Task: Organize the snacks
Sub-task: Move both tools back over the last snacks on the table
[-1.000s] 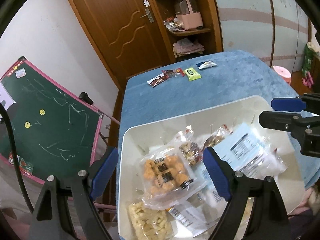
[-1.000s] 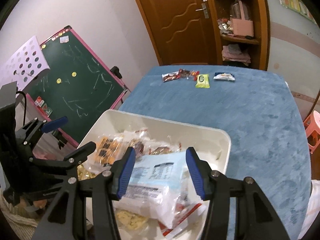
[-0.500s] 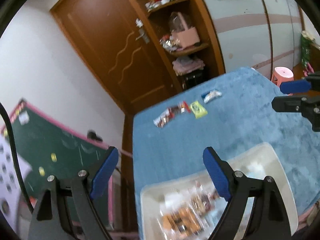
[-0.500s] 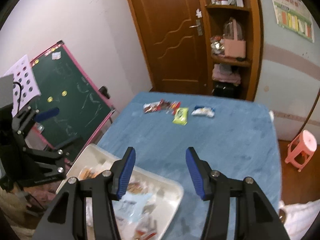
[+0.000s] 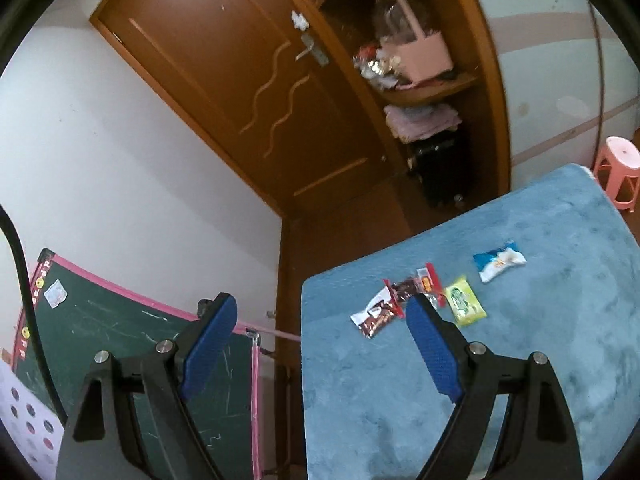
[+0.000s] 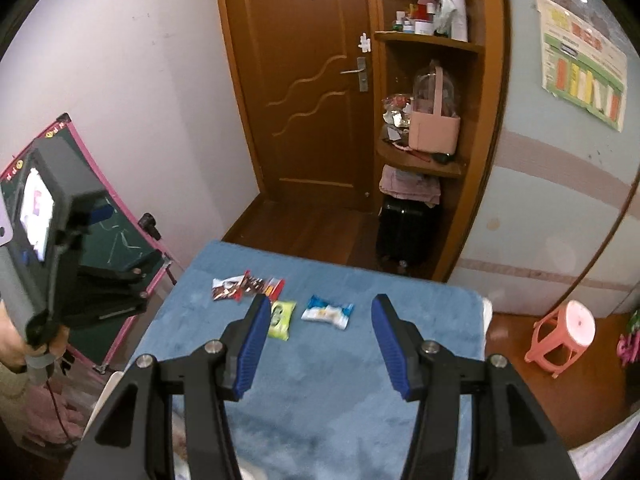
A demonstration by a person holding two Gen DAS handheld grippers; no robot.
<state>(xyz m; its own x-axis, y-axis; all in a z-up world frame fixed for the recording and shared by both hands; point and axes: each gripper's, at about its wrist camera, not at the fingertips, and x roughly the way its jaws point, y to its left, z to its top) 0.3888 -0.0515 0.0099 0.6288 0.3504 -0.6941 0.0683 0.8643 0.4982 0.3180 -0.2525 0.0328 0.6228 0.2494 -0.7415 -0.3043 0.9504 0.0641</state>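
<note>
Now your left gripper [image 5: 320, 344] and right gripper [image 6: 316, 344] hang with fingers apart and empty, lifted off the tray you hovered over a second ago; four snack packets [image 6: 280, 300] line the bench's [image 6: 340, 400] far edge, nothing blocking.

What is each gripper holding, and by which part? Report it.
Nothing is held. The left gripper and the right gripper both stand open and empty above the blue plush tablecloth; the small snack packets lie untouched.
</note>
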